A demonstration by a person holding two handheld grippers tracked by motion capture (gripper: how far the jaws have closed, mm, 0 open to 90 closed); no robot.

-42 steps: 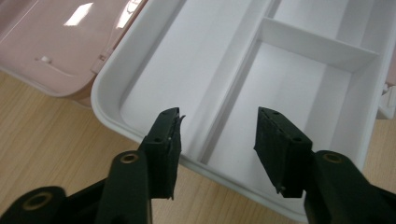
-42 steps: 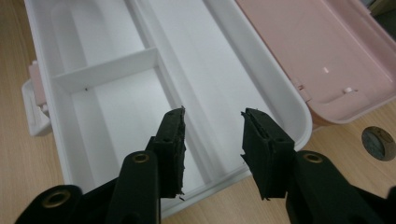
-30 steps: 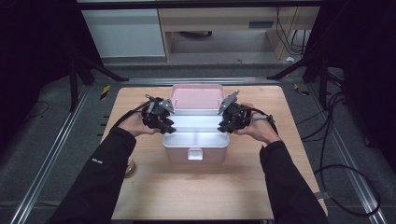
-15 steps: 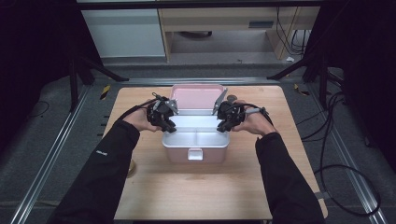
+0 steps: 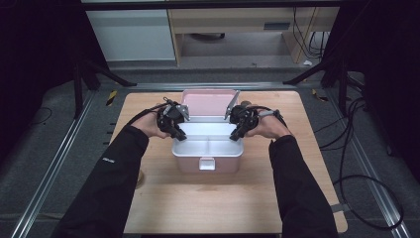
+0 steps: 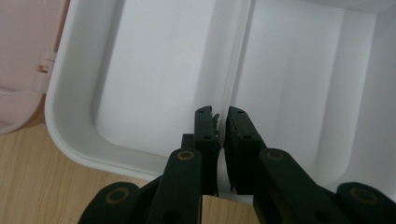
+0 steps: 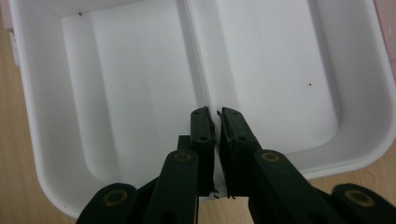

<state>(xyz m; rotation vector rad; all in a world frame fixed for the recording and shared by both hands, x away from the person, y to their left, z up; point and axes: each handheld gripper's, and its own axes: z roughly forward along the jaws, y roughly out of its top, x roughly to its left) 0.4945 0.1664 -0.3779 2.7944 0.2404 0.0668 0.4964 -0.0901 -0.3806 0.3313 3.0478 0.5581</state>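
Both grippers, left gripper and right gripper, are clamping the white plastic divided inner tray with closed jaws at 9 and 3 o'clock; lifting evenly should be keeping it level.

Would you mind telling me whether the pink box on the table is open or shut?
Open. The pink box's lid is swung back behind it, and both white compartments lie exposed and empty.

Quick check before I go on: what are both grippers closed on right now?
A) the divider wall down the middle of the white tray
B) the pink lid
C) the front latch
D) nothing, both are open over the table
A: in each gripper view the jaws pinch the thin divider of the white tray, the left gripper and right gripper at opposite ends.
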